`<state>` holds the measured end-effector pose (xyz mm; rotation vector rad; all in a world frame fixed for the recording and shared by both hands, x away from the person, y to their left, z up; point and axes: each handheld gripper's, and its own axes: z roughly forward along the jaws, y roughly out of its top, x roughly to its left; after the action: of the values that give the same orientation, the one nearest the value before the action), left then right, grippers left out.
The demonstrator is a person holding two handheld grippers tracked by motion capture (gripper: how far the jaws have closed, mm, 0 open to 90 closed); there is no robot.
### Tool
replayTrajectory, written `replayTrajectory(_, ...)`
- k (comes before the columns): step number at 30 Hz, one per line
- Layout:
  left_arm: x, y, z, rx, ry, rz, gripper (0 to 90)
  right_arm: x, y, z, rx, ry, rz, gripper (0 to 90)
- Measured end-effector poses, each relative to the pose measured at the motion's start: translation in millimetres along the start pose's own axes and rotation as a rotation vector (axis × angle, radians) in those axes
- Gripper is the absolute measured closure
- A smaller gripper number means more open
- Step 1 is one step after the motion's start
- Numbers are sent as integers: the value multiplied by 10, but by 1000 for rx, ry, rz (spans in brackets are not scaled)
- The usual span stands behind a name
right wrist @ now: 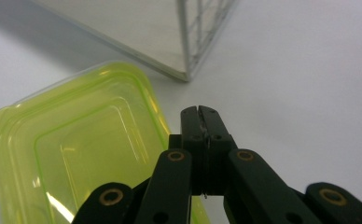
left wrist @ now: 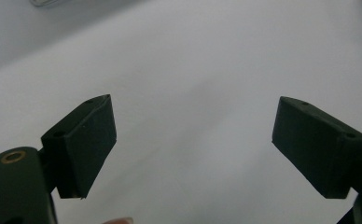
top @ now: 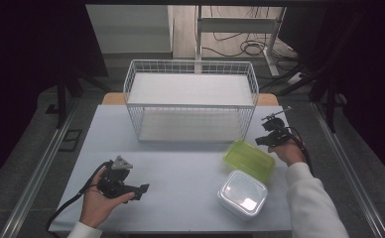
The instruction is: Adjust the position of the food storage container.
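While the right gripper [right wrist: 201, 112] hovers with its two black jaws pressed flat together and nothing between them, the yellow-green lidded box [right wrist: 76, 149] lies just to the left of its tips in the right gripper view, close under them, though whether they touch it cannot be told. In the high view the same right gripper [top: 264, 141] sits at the far right end of that box [top: 249, 159], held by a hand in a white sleeve [top: 312, 203]. The box is a rounded rectangle lying flat on the white table [top: 180, 173], lid side up; its long axis runs on a slant, from the end nearest the clenched tips down toward the near right of the table, where its other end stops just beside the white container [top: 242, 194]. Beyond the tips stands the white wire basket [top: 190, 99], its near corner post [right wrist: 184, 42] rising just past them in the right gripper view.

Well apart on the table's left side, the left gripper [top: 142, 191] rests in the person's left hand [top: 98, 201], its jaws spread wide. In the left gripper view, the two pads [left wrist: 83, 144] stand far apart with bare tabletop [left wrist: 193, 116] between them, grasping nothing.
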<state>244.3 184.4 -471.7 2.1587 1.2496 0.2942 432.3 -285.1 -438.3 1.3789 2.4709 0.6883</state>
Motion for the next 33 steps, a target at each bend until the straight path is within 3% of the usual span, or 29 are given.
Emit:
replayTrajectory(5,-5,-6,-4,4,-1,3,132,-67,-168,-230,12,-39,46,893)
replayTrajectory(7,-9,-6,-5,2,-5,2,132,-97,-365,-325,44,-59,86,893)
replayTrajectory(8,-9,-5,-6,0,-7,1,132,-97,-365,-325,44,-59,86,893)
replayTrajectory(10,-6,1,-7,-6,-9,-7,132,-89,-580,-345,87,-69,112,893)
replayTrajectory(13,-3,8,-6,-10,-15,-14,132,-67,-708,-329,112,-70,131,893)
replayTrajectory(15,3,15,-6,-12,-21,-19,133,-31,-862,-251,159,-59,146,893)
replayTrajectory(17,4,21,5,-13,-23,-24,133,-3,-913,-195,171,-48,159,893)
replayTrajectory(21,6,22,16,-8,-22,-22,133,41,-896,-146,178,-46,160,893)
replayTrajectory(29,10,9,8,3,-4,-5,131,112,-633,-76,176,-53,146,892)
replayTrajectory(33,6,2,1,2,1,-4,129,187,-473,29,179,-46,91,892)
